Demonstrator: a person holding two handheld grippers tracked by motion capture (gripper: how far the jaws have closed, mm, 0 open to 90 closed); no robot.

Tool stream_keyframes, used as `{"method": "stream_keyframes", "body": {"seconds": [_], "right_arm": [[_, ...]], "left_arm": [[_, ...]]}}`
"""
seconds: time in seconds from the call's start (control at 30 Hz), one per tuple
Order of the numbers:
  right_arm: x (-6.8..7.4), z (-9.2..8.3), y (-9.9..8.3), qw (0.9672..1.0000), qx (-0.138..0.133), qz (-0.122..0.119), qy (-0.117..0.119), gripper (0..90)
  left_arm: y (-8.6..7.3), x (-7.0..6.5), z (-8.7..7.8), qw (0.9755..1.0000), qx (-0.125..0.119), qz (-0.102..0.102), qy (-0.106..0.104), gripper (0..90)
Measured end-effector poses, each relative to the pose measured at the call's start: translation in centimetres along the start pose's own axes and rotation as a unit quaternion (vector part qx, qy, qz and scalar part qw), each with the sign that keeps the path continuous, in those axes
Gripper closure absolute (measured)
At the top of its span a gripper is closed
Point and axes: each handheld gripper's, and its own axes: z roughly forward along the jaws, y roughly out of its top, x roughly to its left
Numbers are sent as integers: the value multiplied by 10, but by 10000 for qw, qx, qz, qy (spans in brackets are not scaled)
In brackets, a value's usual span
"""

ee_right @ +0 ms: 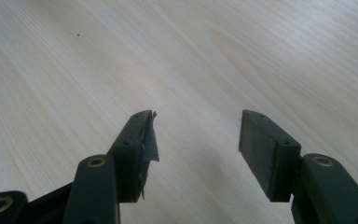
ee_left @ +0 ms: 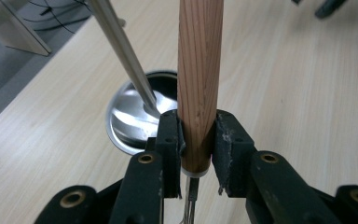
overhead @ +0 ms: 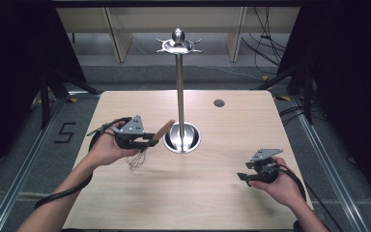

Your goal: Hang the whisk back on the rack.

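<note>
While the wooden table point(overhead: 232, 135) spreads pale under everything in the high view, a tall metal stand point(overhead: 179, 92) rises from its round shiny base point(overhead: 193, 137) near centre, w/ a hook crown up top. Left gripper point(overhead: 150, 140) sits just left of that base, clamped on the whisk point(overhead: 160, 131); its own view adds the wood grain handle point(ee_left: 199, 93) pinched tight btwn both jaws. Right gripper point(overhead: 241, 176) hovers at the table's right front, well apart, and its view shows jaws spread wide over bare wood point(ee_right: 177, 56).
</note>
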Motion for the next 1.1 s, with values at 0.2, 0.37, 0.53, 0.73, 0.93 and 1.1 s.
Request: {"method": "stream_keyframes", "body": {"seconds": [0.2,0.37,0.53,0.73,0.93,1.1], "right_arm": [[2,1,0,9999,-34,130,52,456],[1,3,-1,9999,-93,54,-9,456],[2,2,0,9999,-58,129,45,455],[1,3,-1,9999,-100,50,-8,456],[1,4,-1,10000,-82,39,3,456],[3,2,0,9999,34,94,40,455]], "left_arm": [[0,2,-11,9974,-536,-366,297,727],[-2,0,-17,9900,-1114,-826,249,726],[-5,2,-23,9799,-1665,-1102,-33,726],[-7,4,-28,9711,-1959,-1351,164,726],[1,-1,-39,9551,-2034,-1870,1066,726],[7,-4,-44,9426,-2013,-2111,1628,726]]}}
